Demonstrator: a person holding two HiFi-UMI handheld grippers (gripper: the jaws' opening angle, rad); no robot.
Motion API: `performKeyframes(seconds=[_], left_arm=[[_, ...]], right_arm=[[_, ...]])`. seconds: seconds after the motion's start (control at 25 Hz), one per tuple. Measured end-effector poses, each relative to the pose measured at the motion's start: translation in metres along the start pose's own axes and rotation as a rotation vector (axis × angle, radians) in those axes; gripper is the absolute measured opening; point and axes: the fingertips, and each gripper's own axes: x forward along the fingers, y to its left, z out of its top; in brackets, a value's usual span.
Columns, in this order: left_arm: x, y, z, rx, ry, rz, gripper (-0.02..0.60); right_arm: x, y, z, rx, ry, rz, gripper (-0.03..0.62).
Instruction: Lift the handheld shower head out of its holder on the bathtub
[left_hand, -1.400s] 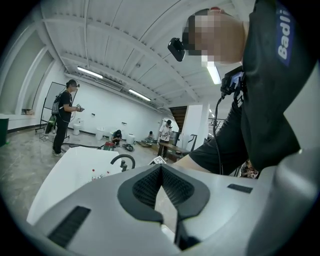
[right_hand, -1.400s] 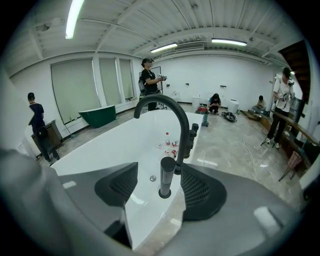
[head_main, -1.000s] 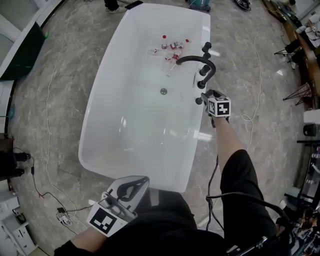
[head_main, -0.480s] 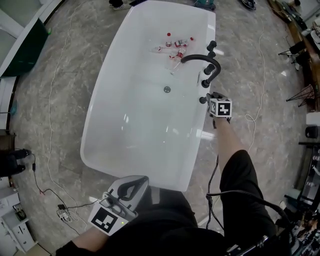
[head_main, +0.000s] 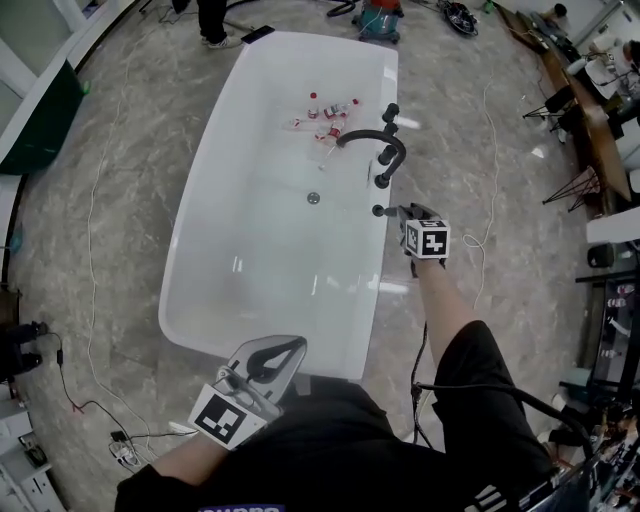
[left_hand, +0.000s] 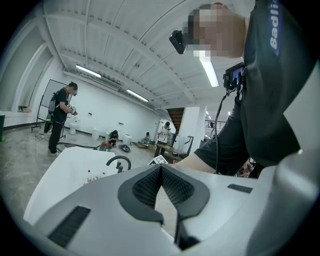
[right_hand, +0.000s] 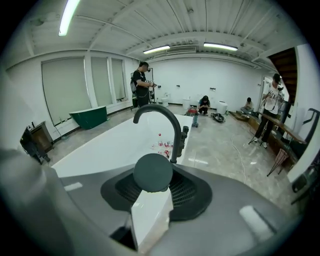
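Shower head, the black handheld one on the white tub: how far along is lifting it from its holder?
Done: the right gripper has reached the white bathtub rim, and its jaws have just been closing onto the black round handheld shower head. In hand: the head sits gripped between the pads. Left: raising it clear; the holder is hidden, so whether it is out I cannot tell. The left gripper is shut, empty.

Grey marbled floor (head_main: 120, 200), with a white bathtub (head_main: 215, 255) standing on it. Inside the bathtub, toward its far end: small red-capped bottles (head_main: 322, 108), lying loose. Nearer its middle: a round drain (head_main: 313, 198). On the bathtub's right rim: a black arched faucet (head_main: 372, 133). On the floor left of the bathtub: a thin cable (head_main: 93, 230). Beyond the bathtub's far end: a red-and-teal canister (head_main: 380, 18).
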Motion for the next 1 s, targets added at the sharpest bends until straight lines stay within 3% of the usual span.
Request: performKeyframes(seconds=[0.32, 0.48, 0.64, 1.0], left_arm=[[-0.011, -0.013, 0.022, 0.03, -0.049, -0.044, 0.005], [-0.015, -0.017, 0.027, 0.053, -0.083, -0.044, 0.005], [-0.019, -0.032, 0.029, 0.06, -0.064, -0.078, 0.005], [-0.012, -0.058, 0.046, 0.104, -0.076, -0.16, 0.005]], right_arm=[[-0.076, 0.034, 0.019, -0.004, -0.086, 0.04, 0.133], [-0.105, 0.064, 0.009, -0.043, -0.098, 0.074, 0.133], [-0.142, 0.09, -0.003, -0.068, -0.106, 0.094, 0.133], [-0.227, 0.124, -0.026, 0.004, -0.152, 0.126, 0.133]])
